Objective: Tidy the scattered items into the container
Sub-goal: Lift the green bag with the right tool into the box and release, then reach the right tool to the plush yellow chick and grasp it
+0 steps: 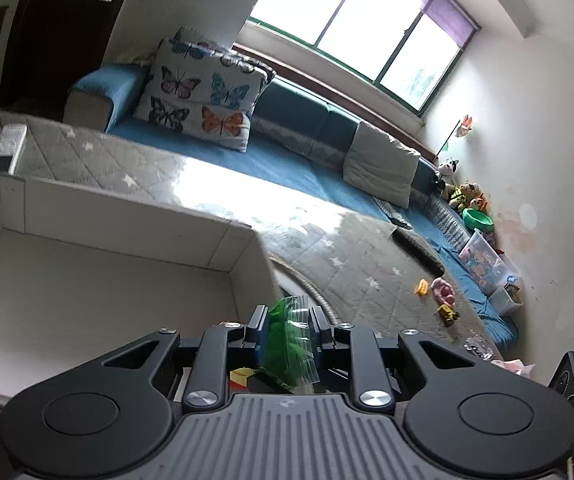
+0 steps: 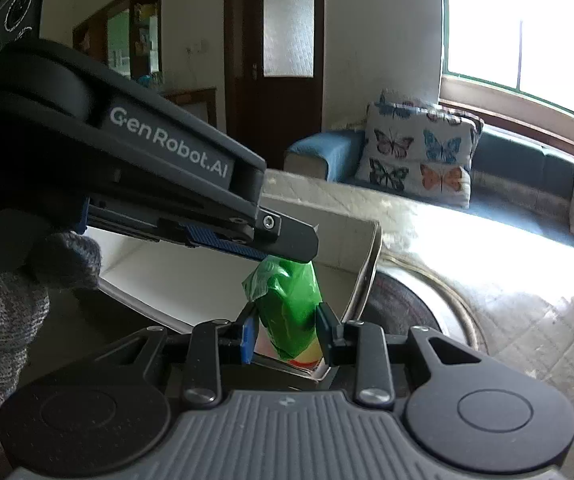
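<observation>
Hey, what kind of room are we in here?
Most likely a home living room that doubles as a play area. A long blue sofa with a butterfly cushion sits under a wide window, and stuffed toys are piled at its far end.

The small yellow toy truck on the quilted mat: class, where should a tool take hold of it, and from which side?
Grip the yellow toy truck across its body, coming down from above. It sits low on the quilted mat, apart from the pink toy, so its sides look clear, though it is small and its detail is hard to read.
</observation>
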Demonstrator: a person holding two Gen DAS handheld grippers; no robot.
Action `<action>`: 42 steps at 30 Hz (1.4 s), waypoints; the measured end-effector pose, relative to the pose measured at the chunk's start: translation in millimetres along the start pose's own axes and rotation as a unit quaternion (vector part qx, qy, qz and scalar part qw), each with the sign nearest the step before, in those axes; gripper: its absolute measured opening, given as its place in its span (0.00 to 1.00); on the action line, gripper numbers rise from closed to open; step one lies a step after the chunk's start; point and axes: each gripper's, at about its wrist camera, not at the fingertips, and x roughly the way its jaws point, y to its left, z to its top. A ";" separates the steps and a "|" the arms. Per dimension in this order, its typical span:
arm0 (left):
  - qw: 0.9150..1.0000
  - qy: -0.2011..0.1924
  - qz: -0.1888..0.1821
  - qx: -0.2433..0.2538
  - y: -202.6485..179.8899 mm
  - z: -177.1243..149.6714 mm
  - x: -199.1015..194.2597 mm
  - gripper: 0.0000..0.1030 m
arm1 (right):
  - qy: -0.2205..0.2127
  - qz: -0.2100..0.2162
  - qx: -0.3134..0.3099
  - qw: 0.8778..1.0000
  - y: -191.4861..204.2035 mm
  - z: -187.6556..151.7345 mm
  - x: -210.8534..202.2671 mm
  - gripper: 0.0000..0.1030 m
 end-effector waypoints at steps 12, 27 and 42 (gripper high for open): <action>1.000 0.012 -0.009 -0.023 21.4 -6.4 15.0 0.23 | -0.001 0.001 0.003 1.000 -4.0 -9.3 6.1 0.33; 1.000 -0.014 -0.019 -0.001 1.4 -25.2 -31.8 0.23 | -0.025 -0.017 0.006 1.000 -0.2 -26.7 -51.4 0.41; 1.000 -0.001 0.000 0.030 -20.4 -80.7 -69.2 0.24 | -0.016 -0.025 0.031 0.999 10.5 -77.3 -107.0 0.54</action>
